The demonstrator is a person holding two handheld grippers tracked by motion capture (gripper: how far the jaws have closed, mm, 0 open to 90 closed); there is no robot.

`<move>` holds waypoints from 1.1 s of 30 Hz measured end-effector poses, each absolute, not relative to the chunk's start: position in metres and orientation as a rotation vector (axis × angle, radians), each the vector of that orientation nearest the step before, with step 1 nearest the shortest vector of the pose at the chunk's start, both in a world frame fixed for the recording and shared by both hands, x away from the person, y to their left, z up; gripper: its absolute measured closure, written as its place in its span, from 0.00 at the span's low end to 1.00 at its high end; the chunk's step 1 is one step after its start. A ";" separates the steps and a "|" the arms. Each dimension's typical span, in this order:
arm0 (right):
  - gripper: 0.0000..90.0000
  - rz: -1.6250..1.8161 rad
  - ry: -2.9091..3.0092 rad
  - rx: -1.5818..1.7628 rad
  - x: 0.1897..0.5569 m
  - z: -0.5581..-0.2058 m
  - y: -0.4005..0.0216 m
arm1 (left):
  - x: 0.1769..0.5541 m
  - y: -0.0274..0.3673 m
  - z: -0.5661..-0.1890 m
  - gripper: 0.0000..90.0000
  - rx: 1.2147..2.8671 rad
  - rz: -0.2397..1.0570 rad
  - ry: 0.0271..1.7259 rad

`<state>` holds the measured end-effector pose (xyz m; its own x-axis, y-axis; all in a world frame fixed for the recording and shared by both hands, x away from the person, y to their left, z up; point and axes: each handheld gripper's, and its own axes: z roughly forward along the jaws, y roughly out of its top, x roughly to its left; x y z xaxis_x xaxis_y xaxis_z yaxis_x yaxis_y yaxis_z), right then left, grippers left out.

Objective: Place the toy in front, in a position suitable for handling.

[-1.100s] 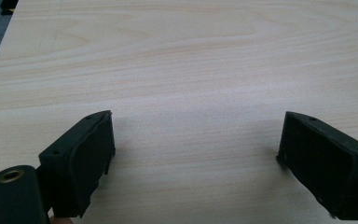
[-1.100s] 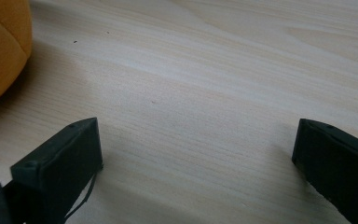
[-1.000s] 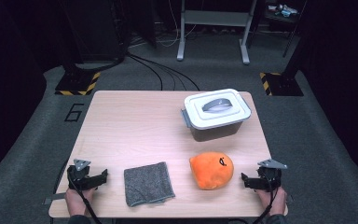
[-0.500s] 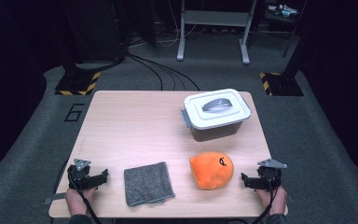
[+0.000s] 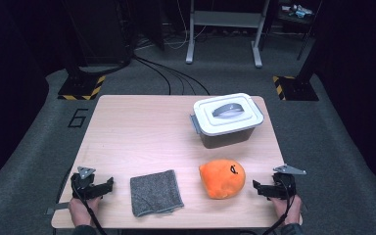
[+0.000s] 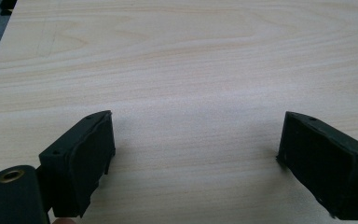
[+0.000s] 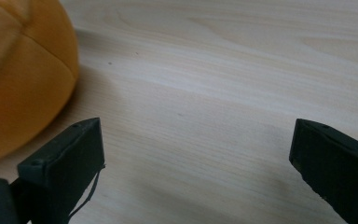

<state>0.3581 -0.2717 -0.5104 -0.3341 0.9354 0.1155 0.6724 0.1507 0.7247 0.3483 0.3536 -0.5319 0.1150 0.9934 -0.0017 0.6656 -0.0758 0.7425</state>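
Right gripper (image 5: 266,189) is seen at lower right of the high view, jaws wide apart, nothing held; left gripper (image 5: 99,186) at lower left, jaws likewise apart, resting over bare table (image 5: 137,132).

Risk: orange plush (image 5: 222,178), lower centre-right, just beside right gripper, is soft and rounded. If approached off-centre, it would probably be pushed aside or pinched on a fold only and slip.

Plush appearance: dome-shaped, bright orange, seam lines visible, small dark mark on top. Grey cloth (image 5: 155,192) lies near it, to frame left; lidded bin (image 5: 228,119) above.
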 end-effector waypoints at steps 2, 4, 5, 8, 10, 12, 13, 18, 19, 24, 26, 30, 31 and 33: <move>0.03 1.024 2.085 1.529 0.357 -0.503 -0.270 | 0.348 0.354 -0.532 0.12 1.806 0.716 1.612; 0.03 1.051 2.096 1.513 0.356 -0.496 -0.269 | 0.348 0.353 -0.532 0.12 1.807 0.721 1.614; 0.03 1.052 2.103 1.498 0.356 -0.493 -0.269 | 0.348 0.353 -0.532 0.12 1.808 0.722 1.614; 0.04 1.074 2.110 1.472 0.354 -0.484 -0.266 | 0.348 0.353 -0.532 0.12 1.807 0.721 1.614; 0.04 1.084 2.116 1.463 0.353 -0.479 -0.263 | 0.348 0.353 -0.532 0.12 1.806 0.720 1.615; 0.04 1.096 2.122 1.443 0.352 -0.474 -0.259 | 0.348 0.353 -0.532 0.12 1.806 0.718 1.614; 0.04 1.092 2.126 1.428 0.352 -0.472 -0.257 | 0.348 0.353 -0.532 0.12 1.806 0.718 1.614; 0.04 1.095 2.153 1.369 0.349 -0.460 -0.243 | 0.348 0.353 -0.532 0.12 1.806 0.721 1.614; 0.04 1.089 2.161 1.343 0.349 -0.458 -0.240 | 0.348 0.353 -0.532 0.12 1.807 0.720 1.614; 0.04 1.087 2.207 1.263 0.350 -0.448 -0.225 | 0.348 0.353 -0.532 0.12 1.807 0.720 1.614; 0.04 1.089 2.233 1.239 0.350 -0.445 -0.219 | 0.348 0.353 -0.532 0.12 1.806 0.721 1.615; 0.04 1.091 2.285 1.212 0.354 -0.445 -0.207 | 0.348 0.353 -0.532 0.12 1.806 0.720 1.615; 0.03 1.096 2.298 1.203 0.355 -0.446 -0.205 | 0.348 0.353 -0.532 0.12 1.805 0.721 1.615; 0.03 1.089 2.319 1.202 0.358 -0.448 -0.201 | 0.348 0.353 -0.532 0.12 1.807 0.720 1.614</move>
<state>0.3576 -0.2006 -0.4477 -0.5996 0.7974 0.0677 0.5614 0.3588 0.7457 0.3478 0.3534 -0.5318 0.1112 0.9938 0.0023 0.6653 -0.0762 0.7426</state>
